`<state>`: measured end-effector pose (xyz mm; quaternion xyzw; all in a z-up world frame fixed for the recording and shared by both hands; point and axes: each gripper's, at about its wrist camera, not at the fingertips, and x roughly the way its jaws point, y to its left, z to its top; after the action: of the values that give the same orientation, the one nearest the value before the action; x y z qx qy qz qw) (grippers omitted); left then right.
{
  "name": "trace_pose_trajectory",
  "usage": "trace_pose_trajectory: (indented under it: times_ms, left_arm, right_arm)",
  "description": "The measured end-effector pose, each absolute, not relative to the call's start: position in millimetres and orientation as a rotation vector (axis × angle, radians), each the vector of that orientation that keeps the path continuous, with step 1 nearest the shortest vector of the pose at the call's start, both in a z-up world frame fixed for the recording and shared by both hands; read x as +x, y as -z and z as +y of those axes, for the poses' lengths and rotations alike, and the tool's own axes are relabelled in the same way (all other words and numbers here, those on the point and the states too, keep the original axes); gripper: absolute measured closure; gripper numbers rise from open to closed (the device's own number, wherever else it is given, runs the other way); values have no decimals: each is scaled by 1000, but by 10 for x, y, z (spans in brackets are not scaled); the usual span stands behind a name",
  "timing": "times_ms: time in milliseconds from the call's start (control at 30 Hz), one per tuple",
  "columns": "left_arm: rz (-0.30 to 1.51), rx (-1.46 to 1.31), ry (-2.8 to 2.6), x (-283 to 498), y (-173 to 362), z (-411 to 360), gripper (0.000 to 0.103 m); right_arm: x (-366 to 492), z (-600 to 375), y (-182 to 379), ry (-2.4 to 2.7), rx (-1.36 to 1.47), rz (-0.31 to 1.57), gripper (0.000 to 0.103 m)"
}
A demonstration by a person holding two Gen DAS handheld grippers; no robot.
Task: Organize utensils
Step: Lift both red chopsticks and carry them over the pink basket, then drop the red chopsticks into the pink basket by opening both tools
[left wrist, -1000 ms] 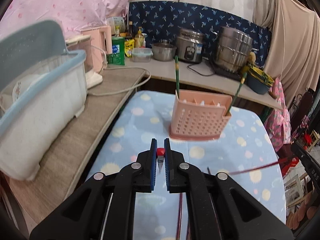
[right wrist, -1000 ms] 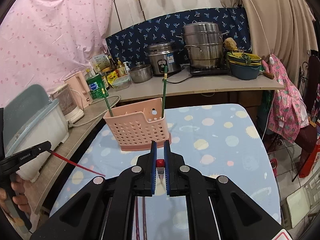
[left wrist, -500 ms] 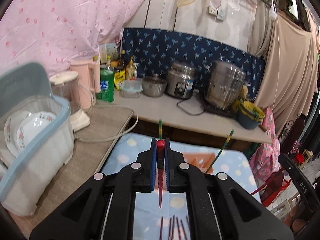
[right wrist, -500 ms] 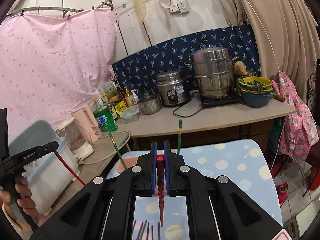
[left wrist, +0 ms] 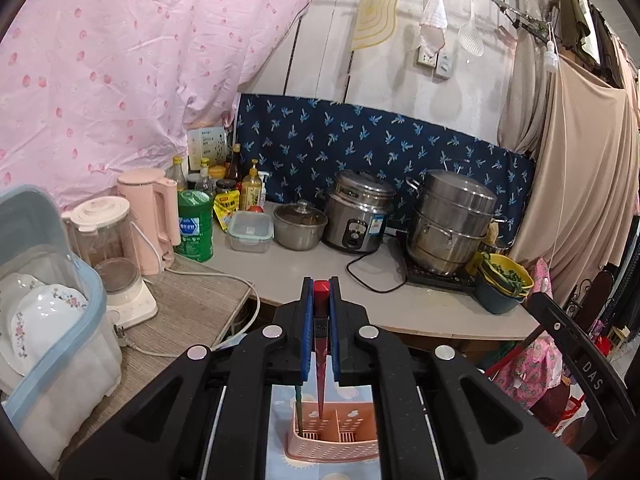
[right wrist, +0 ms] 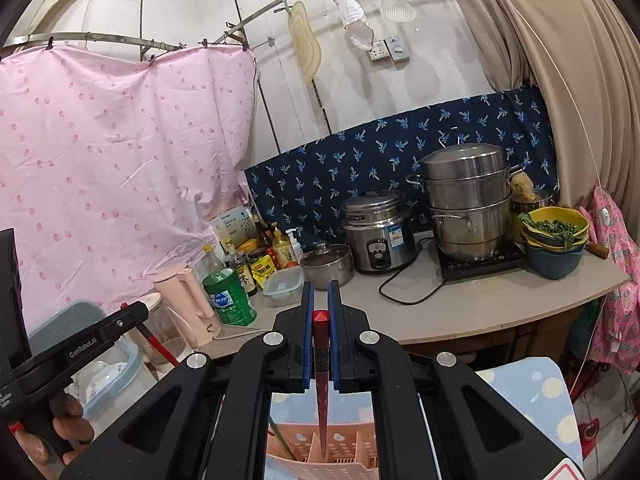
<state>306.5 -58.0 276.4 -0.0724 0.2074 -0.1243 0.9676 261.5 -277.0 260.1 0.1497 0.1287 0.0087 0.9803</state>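
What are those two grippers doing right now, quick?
Left gripper: closed on a red chopstick, tip down over the pink plastic utensil basket.
Right gripper: closed on another red chopstick, above the same basket.

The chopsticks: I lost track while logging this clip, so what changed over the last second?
Both grippers rose and tipped their red chopsticks from lying toward the table to pointing tip-down over the pink holder. The left gripper stays shut on its chopstick, the right gripper on its own. The holder and its green chopstick stayed put.
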Motion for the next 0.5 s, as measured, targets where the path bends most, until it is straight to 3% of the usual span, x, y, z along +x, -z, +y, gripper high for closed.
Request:
trace_pose_trajectory:
  times_ms: [500]
  left_arm:
    - [562,-138,236,3384,-1970,-622,96]
  right_arm:
    - [3000,-2748,-1722,3,283,428,96]
